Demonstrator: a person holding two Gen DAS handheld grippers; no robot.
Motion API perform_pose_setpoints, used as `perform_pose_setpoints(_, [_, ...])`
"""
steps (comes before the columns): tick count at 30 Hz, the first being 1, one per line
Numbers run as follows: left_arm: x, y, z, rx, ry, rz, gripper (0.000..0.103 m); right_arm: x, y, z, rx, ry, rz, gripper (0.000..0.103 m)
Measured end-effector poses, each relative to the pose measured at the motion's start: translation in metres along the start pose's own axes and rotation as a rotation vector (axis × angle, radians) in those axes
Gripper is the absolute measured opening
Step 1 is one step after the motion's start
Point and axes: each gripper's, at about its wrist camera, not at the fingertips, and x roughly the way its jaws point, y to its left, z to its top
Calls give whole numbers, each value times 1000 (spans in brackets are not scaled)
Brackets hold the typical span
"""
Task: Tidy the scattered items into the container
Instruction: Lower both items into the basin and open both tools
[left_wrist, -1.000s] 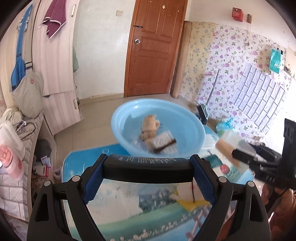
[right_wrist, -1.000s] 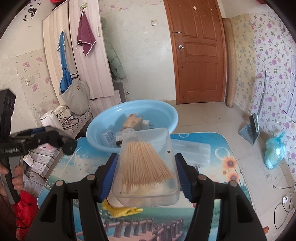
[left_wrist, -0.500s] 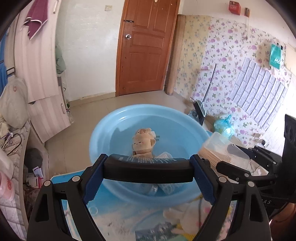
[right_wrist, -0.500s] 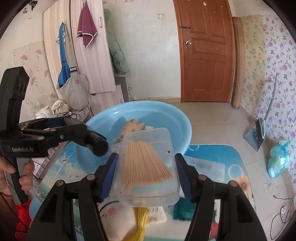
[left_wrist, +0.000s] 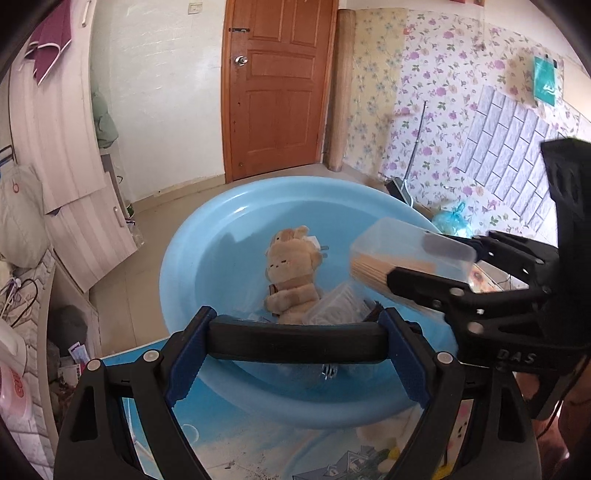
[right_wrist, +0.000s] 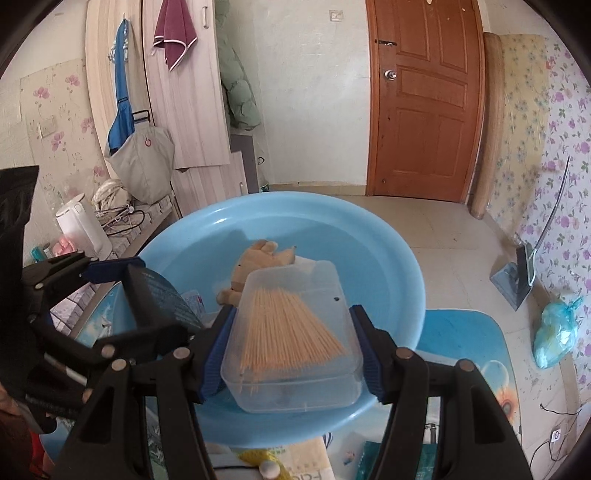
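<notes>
Right gripper (right_wrist: 291, 343) jaws clamped on clear box of wooden sticks (right_wrist: 291, 328), held over blue basin (right_wrist: 402, 266). Left gripper (left_wrist: 295, 343) jaws clamped across black flat item (left_wrist: 295, 341) above basin's near rim. Plush toy (left_wrist: 291, 273) lying inside basin.

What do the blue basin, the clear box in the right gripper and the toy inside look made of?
Basin: glossy moulded plastic, by its sheen. Clear box: thin translucent plastic; pale sticks, probably wood or bamboo, show through. Toy: tan plush fabric, fuzzy and matte.
</notes>
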Motion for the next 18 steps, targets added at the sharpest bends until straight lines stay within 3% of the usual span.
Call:
perform_pose_setpoints(8, [-8, -7, -9, 12, -11, -9, 89, -2, 2, -6, 20, 33, -3, 71])
perform_pose_setpoints(18, [-25, -11, -21, -24, -19, -11, 90, -26, 5, -12, 25, 6, 6, 71])
